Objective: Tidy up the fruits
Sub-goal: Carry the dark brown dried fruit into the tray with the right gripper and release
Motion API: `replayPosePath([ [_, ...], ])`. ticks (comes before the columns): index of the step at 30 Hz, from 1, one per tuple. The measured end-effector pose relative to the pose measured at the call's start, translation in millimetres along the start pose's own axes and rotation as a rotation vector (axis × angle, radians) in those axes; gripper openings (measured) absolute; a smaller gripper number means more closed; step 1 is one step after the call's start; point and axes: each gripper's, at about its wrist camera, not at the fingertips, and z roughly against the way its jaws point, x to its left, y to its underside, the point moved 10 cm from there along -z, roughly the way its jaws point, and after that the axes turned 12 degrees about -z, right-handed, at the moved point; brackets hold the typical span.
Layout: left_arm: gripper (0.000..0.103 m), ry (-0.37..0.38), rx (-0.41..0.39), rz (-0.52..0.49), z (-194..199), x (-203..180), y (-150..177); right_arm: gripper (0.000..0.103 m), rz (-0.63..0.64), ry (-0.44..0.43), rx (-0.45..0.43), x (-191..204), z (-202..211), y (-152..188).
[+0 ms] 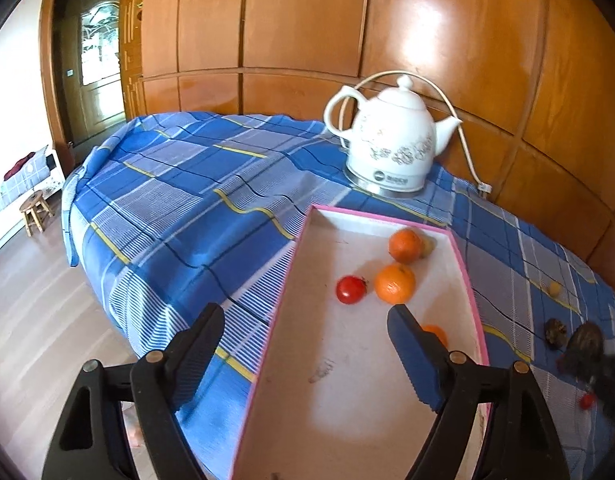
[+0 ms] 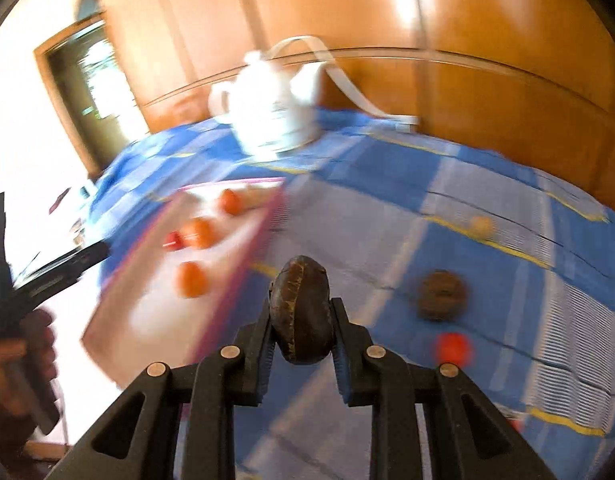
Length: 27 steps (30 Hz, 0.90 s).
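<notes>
A pink-rimmed white box [image 1: 463,256] lies on the blue plaid cloth and holds two oranges [image 1: 395,283], a third orange [image 1: 437,333] behind my finger, and a red tomato [image 1: 350,289]. My left gripper [image 1: 307,332] is open, its fingers straddling the box's left wall. My right gripper [image 2: 301,316] is shut on a dark brown wrinkled fruit [image 2: 301,308], held above the cloth right of the box [image 2: 211,276]. Another brown fruit [image 2: 441,294], a red tomato [image 2: 453,348] and a small yellowish fruit [image 2: 481,225] lie on the cloth. The right wrist view is motion-blurred.
A white ceramic kettle [image 1: 391,140] with a cord stands at the back of the table before a wooden panel wall. The table's left edge drops to the floor; a small stool [image 1: 35,210] stands far left.
</notes>
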Motion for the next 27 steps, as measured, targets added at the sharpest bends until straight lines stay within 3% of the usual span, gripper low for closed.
replayPosePath([
  [5,0.084,-0.016,-0.008,0.026,-1,15,-4,0.025,0.086,-0.086,0.062,61,-24,17],
  [9,0.084,-0.017,-0.009,0.026,-3,19,-5,0.025,0.110,-0.105,0.107,82,-40,30],
  [17,0.084,-0.009,-0.012,0.000,-3,13,-5,0.028,0.134,-0.068,0.175,87,-70,45],
  [27,0.084,0.009,-0.017,-0.024,2,1,-5,0.030,0.124,-0.071,0.151,87,-66,46],
])
